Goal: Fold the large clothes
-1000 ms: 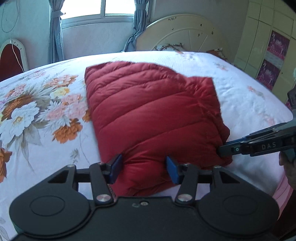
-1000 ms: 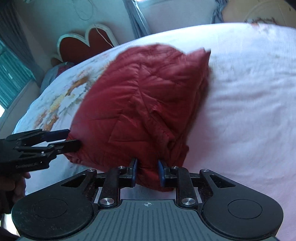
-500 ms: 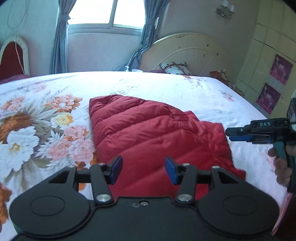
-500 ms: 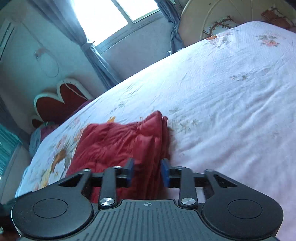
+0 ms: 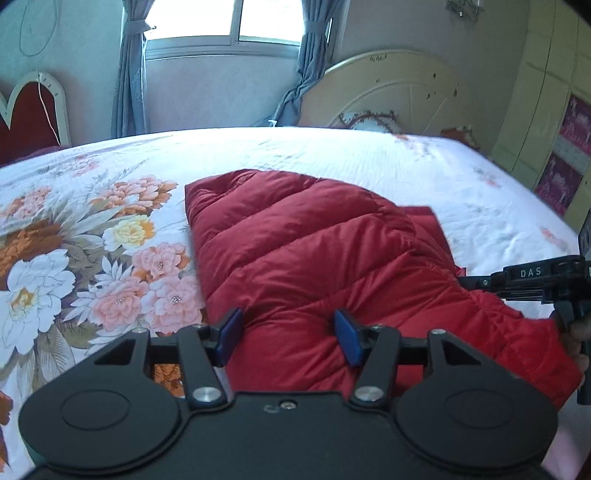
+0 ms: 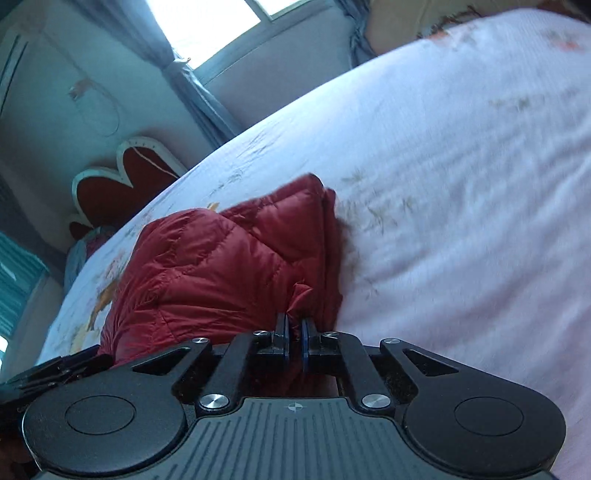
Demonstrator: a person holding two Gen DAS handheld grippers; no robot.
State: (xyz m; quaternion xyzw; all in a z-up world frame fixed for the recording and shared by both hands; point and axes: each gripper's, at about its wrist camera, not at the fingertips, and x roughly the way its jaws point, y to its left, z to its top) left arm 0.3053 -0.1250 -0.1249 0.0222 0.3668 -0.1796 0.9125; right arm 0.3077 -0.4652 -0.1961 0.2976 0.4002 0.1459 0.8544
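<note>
A red quilted jacket is lying folded on the bed, on a sheet printed with large flowers. The left gripper is being held low over the near edge of the jacket, its 2 blue pads set apart on either side of a puffed section. Its jaws are opening; the fabric is sitting between them, but the pads are not seen pressing it.

The right gripper is being kept closed on a small pinch of red fabric at the jacket's near corner, a tuft of cloth standing up just above the 2 pads. In the left wrist view the same gripper is seen reaching in from the right edge, its tips meeting the jacket's side, with part of a hand around its handle.

A window with grey curtains is seen beyond the bed, a cream headboard to its right, and a red heart-shaped chair back at the left.
</note>
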